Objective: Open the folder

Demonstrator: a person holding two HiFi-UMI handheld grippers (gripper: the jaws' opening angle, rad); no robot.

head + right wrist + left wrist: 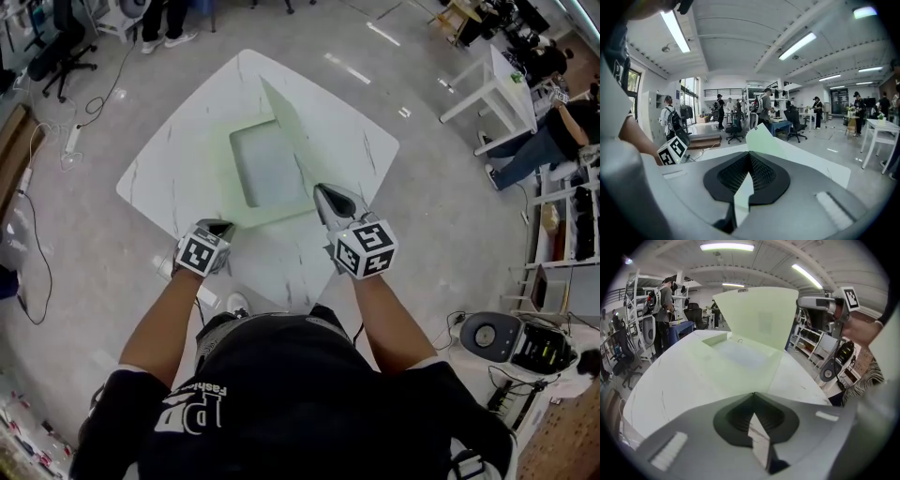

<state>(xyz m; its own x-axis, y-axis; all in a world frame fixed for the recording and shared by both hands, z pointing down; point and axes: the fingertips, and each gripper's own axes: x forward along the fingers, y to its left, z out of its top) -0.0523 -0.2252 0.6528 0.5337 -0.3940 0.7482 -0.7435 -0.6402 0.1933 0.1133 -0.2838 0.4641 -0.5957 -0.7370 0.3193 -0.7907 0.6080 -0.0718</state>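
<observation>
A pale green folder (pixel 267 173) lies on the white marble table (pixel 178 178) with its front cover (pixel 286 127) raised and standing steeply along the right side. My right gripper (pixel 319 190) is shut on the near corner of that cover (pixel 761 138), and a green strip shows between its jaws (pixel 749 153). In the left gripper view the cover (pixel 759 319) rises behind the open base, with the right gripper (pixel 811 302) at its edge. My left gripper (pixel 225 226) is shut at the folder's near left corner (pixel 752 394), low on the table.
The table's near edge (pixel 281 300) is just in front of the person. A white desk (pixel 502 84) and a person (pixel 553 131) are at the far right. An office chair (pixel 56 47) and cables are at the far left, and a round device (pixel 492 336) sits on the floor.
</observation>
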